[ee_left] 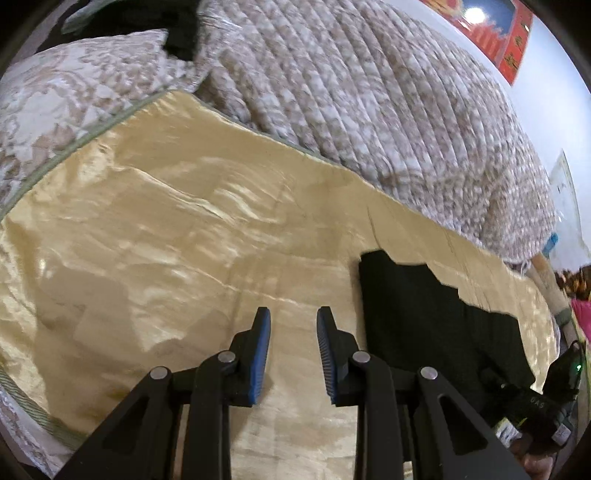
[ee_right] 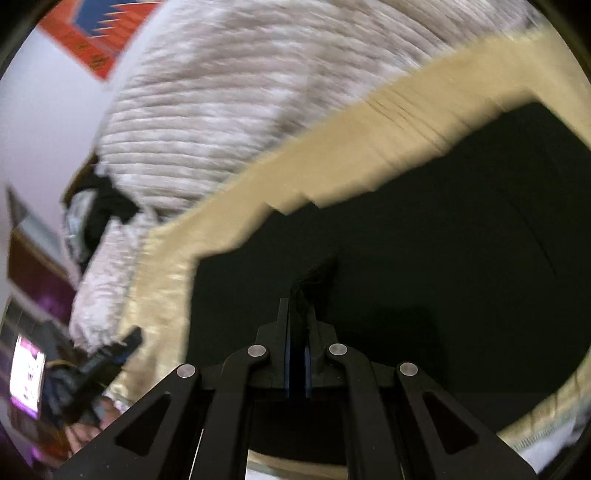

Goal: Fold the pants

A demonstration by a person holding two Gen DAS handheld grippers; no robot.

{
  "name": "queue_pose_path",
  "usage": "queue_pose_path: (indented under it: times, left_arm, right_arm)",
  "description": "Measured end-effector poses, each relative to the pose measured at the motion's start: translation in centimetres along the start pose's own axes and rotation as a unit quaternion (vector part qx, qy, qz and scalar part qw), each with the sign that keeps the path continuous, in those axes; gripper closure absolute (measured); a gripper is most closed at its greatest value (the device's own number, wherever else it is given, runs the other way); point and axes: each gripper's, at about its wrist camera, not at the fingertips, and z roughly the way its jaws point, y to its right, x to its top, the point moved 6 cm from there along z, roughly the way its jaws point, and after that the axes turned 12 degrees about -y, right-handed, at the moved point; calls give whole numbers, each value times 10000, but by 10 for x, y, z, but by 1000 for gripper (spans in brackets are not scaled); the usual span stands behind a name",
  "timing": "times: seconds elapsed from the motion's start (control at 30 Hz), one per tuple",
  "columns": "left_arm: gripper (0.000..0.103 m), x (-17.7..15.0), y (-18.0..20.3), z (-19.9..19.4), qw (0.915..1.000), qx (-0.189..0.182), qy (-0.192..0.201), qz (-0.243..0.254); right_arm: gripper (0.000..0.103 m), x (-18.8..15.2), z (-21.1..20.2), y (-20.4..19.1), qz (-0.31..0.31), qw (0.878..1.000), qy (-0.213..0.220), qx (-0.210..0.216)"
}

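Observation:
The black pants (ee_left: 436, 314) lie on a shiny cream bedspread (ee_left: 166, 229), to the right of my left gripper (ee_left: 293, 314). The left gripper is open and empty, hovering over bare bedspread beside the pants' left edge. In the right wrist view the pants (ee_right: 424, 266) fill most of the frame. My right gripper (ee_right: 298, 306) is shut on a pinch of the black pants fabric, which bunches up between the pads. The right gripper (ee_left: 546, 398) also shows in the left wrist view at the lower right.
A quilted beige-and-white duvet (ee_left: 369, 92) is heaped behind the bedspread. A patterned pillow (ee_left: 62, 96) lies at the far left with dark clothes (ee_left: 162, 26) beyond it. A red poster (ee_left: 495, 33) hangs on the white wall. The left gripper (ee_right: 99, 365) shows in the right wrist view.

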Motion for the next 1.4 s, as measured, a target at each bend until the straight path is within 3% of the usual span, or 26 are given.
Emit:
queue_pose_path:
  times: [0.3, 0.77, 1.03, 1.1, 1.17, 1.3, 1.4]
  left_arm:
    - [75, -14, 32, 9, 9980, -237, -279, 510]
    - [75, -22, 48, 16, 9955, -228, -458, 803]
    - [75, -8, 77, 29, 9914, -227, -450, 1206]
    - [75, -1, 87, 36, 9900, -238, -463, 1314]
    - [69, 5, 97, 44, 9879, -348, -538, 1410]
    - [68, 11, 105, 64, 9851, -353, -656, 1553]
    - [68, 10, 103, 71, 9847, -372, -663, 1569]
  right_arm:
    - [99, -11, -15, -10, -133, 9997, 211, 61]
    - [99, -32, -11, 6, -6, 10000, -40, 58]
    - [85, 3, -35, -4, -342, 9986, 356, -205]
    - [78, 22, -19, -8, -500, 9987, 67, -75]
    - [78, 37, 1, -11, -623, 9974, -270, -256]
    - [78, 55, 43, -14, -955, 9903, -887, -474]
    - [78, 65, 50, -14, -971, 9917, -756, -375]
